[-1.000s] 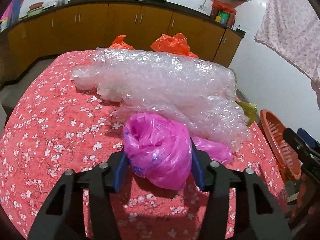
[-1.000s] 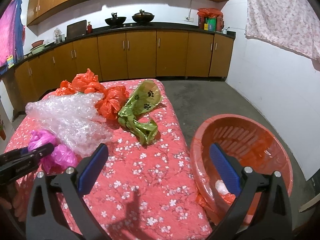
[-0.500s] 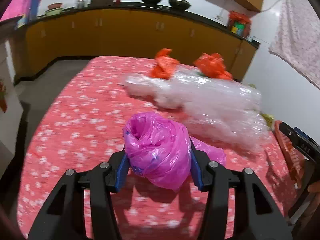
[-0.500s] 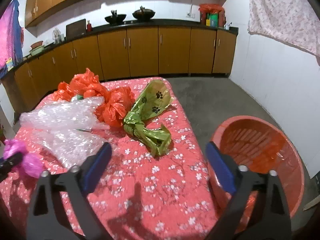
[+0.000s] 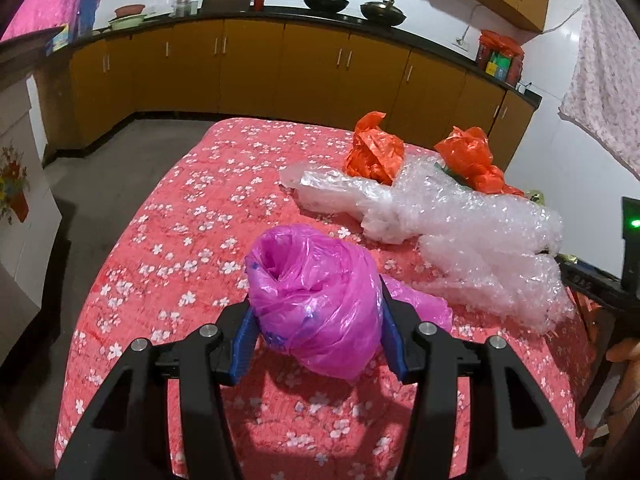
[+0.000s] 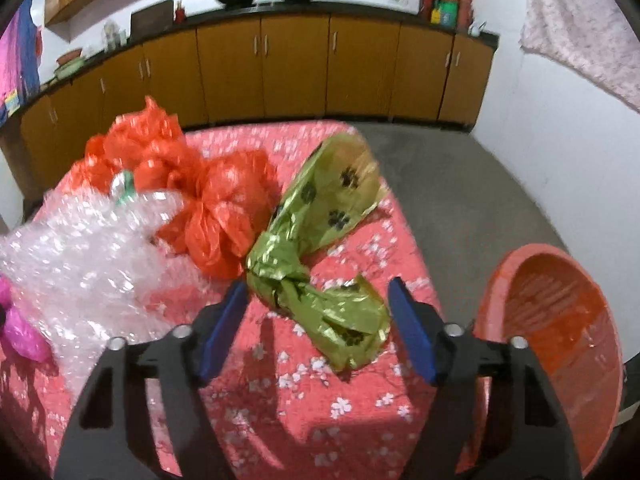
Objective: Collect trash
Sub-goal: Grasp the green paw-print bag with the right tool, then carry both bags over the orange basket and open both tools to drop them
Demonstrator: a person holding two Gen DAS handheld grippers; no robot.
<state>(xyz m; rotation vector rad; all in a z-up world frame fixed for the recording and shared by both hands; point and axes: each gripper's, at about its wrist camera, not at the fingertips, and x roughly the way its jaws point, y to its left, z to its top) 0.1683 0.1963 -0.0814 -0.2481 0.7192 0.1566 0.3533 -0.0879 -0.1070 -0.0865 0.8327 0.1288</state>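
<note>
Ahead of the claw, brown cabinets [image 5: 312,68] line white walls [image 6: 552,128] under a dark counter [image 5: 420,34]; grey floor [image 6: 460,184] spreads below.

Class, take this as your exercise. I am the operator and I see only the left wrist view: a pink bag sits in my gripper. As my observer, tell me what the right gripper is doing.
Observer: The right gripper has its jaws closing around the green paw-print bag; the pads do not yet press it.
Operator: Where can the trash go?
Observer: An orange tub stands on the floor beside the table's right edge.
Operator: Does the green bag lie alone?
Observer: No, its upper part lies against an orange bag, next to the bubble wrap.
</note>
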